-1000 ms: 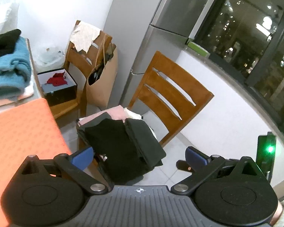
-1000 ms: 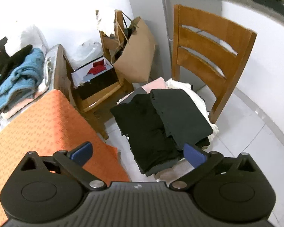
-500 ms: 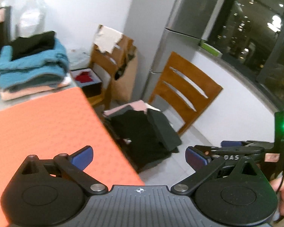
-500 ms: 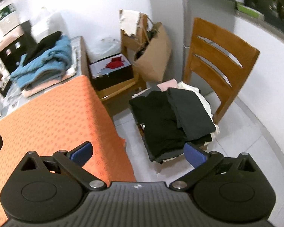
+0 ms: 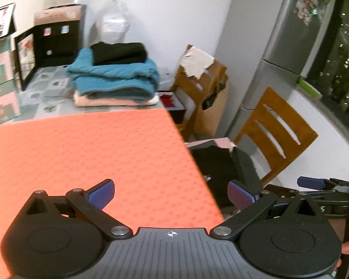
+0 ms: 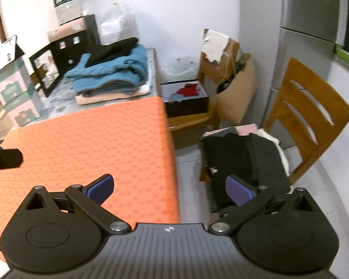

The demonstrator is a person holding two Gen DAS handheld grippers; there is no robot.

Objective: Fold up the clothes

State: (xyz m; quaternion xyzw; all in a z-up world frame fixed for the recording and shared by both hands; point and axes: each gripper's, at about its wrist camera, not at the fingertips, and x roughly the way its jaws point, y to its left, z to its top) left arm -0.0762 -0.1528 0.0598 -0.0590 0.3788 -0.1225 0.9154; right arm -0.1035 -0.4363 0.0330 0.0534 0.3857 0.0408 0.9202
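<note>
Both grippers open, empty; orange mat [image 6: 86,139] bare, chair [image 6: 309,116] w/ dark clothes [image 6: 239,162] beside.

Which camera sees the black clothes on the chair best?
The right wrist view: the black clothes lie spread over the seat of the wooden chair, nearly whole. In the left wrist view the orange table cover and the tool's finger hide part of the pile.
</note>
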